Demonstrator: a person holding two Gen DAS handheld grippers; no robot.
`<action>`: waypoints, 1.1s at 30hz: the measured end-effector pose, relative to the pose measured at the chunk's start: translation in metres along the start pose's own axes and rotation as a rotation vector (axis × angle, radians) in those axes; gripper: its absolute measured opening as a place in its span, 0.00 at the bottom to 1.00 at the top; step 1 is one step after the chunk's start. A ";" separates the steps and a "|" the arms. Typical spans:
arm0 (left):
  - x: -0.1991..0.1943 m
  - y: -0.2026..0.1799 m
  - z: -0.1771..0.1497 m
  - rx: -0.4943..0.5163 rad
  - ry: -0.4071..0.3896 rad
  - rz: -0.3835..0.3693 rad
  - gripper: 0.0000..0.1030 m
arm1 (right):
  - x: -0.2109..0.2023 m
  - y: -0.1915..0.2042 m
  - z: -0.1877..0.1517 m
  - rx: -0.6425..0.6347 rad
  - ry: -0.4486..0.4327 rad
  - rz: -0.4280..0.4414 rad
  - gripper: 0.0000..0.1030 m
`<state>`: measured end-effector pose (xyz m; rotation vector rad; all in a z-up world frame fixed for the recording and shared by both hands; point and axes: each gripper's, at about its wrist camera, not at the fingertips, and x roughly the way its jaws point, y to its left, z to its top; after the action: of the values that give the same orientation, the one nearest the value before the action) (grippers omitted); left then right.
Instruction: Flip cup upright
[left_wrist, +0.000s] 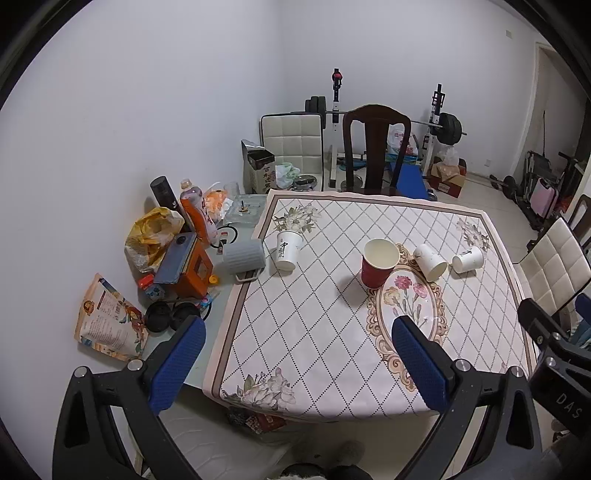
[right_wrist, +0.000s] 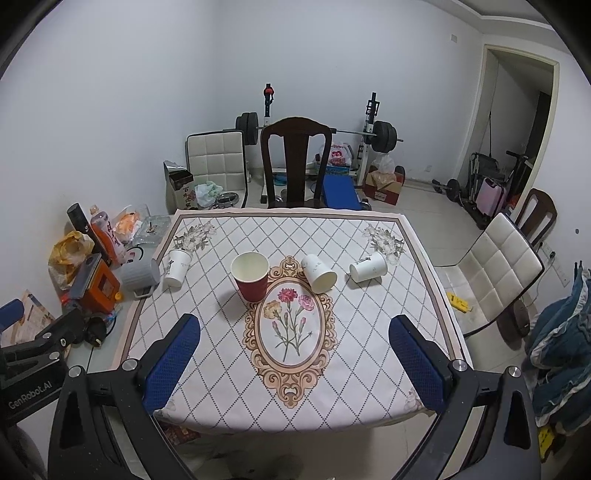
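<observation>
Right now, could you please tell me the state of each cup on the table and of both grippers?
red cup: upright, mouth open upward
left white cup: upright, by the tablecloth's left edge
middle white cup: lying on its side
right white cup: lying on its side
left gripper: open, holding nothing
right gripper: open, holding nothing

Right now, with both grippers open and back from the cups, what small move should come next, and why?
Probably ease the right gripper toward the nearer tipped white cup. It lies on its side beside the upright red cup, and both grippers are open, holding nothing.
</observation>
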<state>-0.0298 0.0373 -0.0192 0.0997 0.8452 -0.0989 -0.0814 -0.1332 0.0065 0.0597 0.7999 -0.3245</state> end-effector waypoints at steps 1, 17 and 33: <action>-0.001 -0.001 0.001 0.001 0.000 -0.002 1.00 | 0.001 0.000 0.000 -0.001 0.005 0.006 1.00; -0.004 -0.004 0.004 -0.002 -0.007 -0.010 1.00 | -0.001 0.004 0.003 -0.003 0.008 0.015 1.00; -0.005 -0.003 0.006 -0.009 -0.012 -0.005 1.00 | -0.002 0.003 0.004 -0.002 0.008 0.015 1.00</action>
<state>-0.0289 0.0342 -0.0120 0.0885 0.8339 -0.1005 -0.0788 -0.1305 0.0102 0.0651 0.8077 -0.3089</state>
